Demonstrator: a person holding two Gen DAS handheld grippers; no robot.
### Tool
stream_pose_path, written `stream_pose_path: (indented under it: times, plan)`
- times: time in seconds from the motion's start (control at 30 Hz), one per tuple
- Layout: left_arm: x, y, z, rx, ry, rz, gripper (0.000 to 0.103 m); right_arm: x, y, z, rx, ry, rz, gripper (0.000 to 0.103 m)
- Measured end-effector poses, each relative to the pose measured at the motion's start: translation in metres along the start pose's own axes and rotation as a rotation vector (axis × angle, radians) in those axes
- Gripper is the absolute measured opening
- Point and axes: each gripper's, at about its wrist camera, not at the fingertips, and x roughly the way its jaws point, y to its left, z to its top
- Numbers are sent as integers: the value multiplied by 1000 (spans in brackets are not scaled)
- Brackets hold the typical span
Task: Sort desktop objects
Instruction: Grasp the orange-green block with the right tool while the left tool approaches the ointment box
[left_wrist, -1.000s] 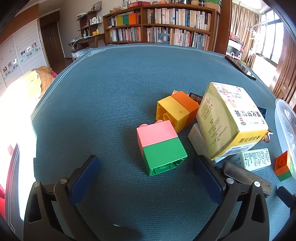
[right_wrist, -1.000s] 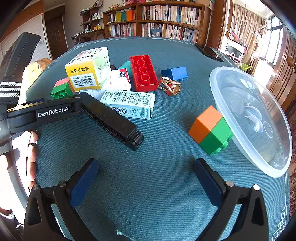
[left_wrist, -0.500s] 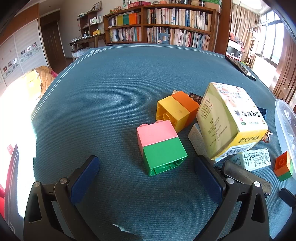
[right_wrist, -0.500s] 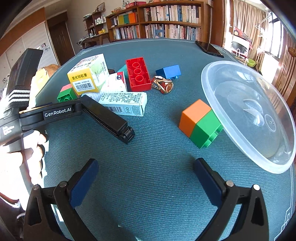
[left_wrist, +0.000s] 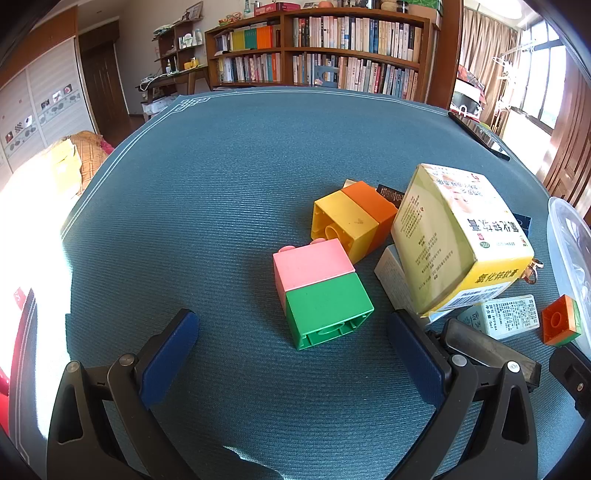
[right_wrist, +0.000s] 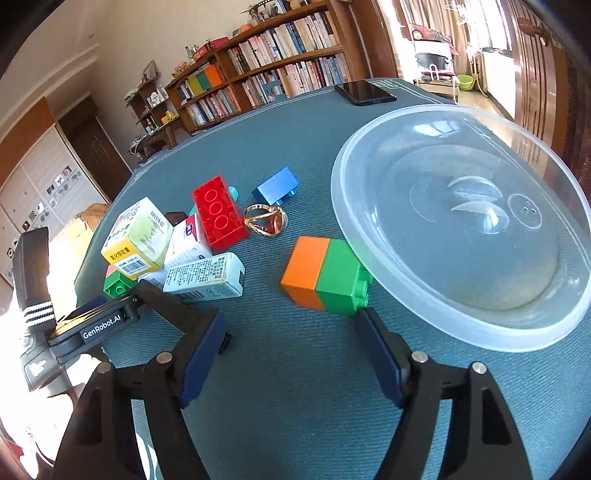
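My left gripper (left_wrist: 291, 347) is open and empty, just short of a pink-and-green block (left_wrist: 319, 288) lying on the blue-green cloth. A yellow-and-orange block (left_wrist: 351, 218) and a yellow medicine box (left_wrist: 458, 236) lie behind it. My right gripper (right_wrist: 291, 350) is open and empty, close in front of an orange-and-green block (right_wrist: 325, 275) that rests against the rim of a clear plastic bowl (right_wrist: 461, 325). A red brick (right_wrist: 218, 212), a blue brick (right_wrist: 277, 186), a gold clip (right_wrist: 264, 219) and white boxes (right_wrist: 207, 277) lie to the left.
A black phone (right_wrist: 364, 92) lies at the table's far edge. The left gripper's body (right_wrist: 99, 325) and the hand holding it sit at the left of the right wrist view. A bookshelf (left_wrist: 317, 48) stands beyond the table.
My right gripper has moved forward and tilted toward the orange-and-green block, which now sits just beyond its fingertips. My left gripper has not moved.
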Motion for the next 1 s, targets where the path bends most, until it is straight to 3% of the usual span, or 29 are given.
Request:
stream_pose_path:
  times: [0.13,0.47,0.73,0.77,0.83,1.0]
  plan:
    - [0,0,0,0,0,0,103,1,0,5,48,-23,-17,74]
    - [-2,2,-1,-12,-6,-13,103,5,10,9,15,-67,-94,74]
    - [-27,23,-1,-126,-129,-62,103,6,8,10,16,-86,-114,74]
    - [-30,25,-1,-126,-141,-64,103,6,9,10,12,-86,-116,72]
    - [-36,26,1,-127,-170,-69,103,6,8,10,10,-84,-112,58]
    - [-52,20,5,-103,-236,-90,103,5,9,7,2,-94,-85,58]
